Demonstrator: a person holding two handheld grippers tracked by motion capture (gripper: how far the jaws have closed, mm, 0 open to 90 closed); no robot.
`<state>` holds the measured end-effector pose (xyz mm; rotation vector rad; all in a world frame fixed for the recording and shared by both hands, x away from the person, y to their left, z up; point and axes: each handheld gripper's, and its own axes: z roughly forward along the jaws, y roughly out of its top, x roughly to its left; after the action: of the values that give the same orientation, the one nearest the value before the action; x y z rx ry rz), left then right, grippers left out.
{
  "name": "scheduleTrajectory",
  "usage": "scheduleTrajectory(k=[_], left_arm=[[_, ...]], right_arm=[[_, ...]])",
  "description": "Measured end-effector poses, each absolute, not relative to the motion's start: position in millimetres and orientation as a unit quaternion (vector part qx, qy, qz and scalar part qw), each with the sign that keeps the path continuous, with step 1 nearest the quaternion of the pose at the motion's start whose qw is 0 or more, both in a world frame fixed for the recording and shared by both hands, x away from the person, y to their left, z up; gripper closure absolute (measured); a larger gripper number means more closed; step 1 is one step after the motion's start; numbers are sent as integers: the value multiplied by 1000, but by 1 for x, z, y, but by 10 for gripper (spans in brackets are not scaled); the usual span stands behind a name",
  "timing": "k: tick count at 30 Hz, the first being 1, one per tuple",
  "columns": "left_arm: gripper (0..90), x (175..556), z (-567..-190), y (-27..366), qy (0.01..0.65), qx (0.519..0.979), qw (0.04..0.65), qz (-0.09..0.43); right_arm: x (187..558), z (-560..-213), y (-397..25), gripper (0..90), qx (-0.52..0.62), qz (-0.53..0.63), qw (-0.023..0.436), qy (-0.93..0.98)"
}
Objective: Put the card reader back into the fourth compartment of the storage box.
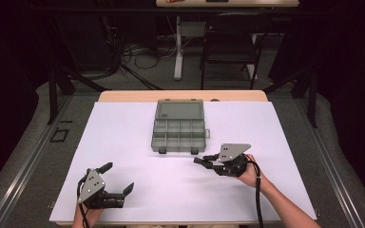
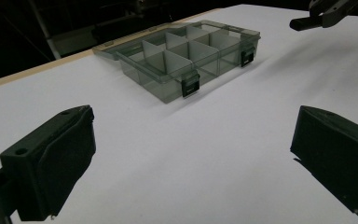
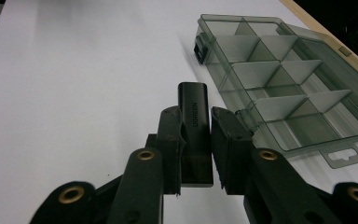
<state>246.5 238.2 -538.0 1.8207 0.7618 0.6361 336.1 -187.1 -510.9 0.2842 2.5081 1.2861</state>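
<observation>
A small black block with "UGREEN" printed on it (image 3: 195, 130) sits clamped between the two jaws of the right gripper (image 1: 204, 160), its free end sticking out past the jaw tips. In the right gripper view the block lies just beside the near corner of the organizer box (image 3: 279, 88), close to the box's front wall but apart from it. The high view shows that gripper hovering just in front of the box's right front corner, held by the person's right hand (image 1: 250, 174), with a cable trailing back along the forearm.

The organizer box (image 1: 178, 128) is smoky transparent plastic, lid swung open flat behind it, its compartments divided by grey partitions; two dark latches hang on its front wall. It rests on the white sheet (image 1: 123, 137) covering the table.

The left gripper (image 1: 120, 179) is well in front of the box and off to its left, jaws spread wide with nothing between them
</observation>
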Motion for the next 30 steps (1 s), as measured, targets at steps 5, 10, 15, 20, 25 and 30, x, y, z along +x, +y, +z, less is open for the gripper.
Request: scheduleTrajectory(k=[5,10,15,20,25,30], left_arm=[[0,247,-538,238,314,757,509,264],[0,247,-538,238,314,757,509,264],[0,247,-538,238,315,757,508,265],[0,246,-538,238,315,757,508,264],[0,246,-538,238,315,757,508,264],[0,247,-538,238,315,757,509,264]], right_arm=[[338,-509,-191,740,107,447,157,874],[339,-508,-193,741,111,447,160,873],[340,-506,-195,741,119,445,163,873],[341,-505,-197,740,123,444,167,871],[342,-503,-200,740,128,445,170,870],[344,-502,-202,741,133,443,173,869]])
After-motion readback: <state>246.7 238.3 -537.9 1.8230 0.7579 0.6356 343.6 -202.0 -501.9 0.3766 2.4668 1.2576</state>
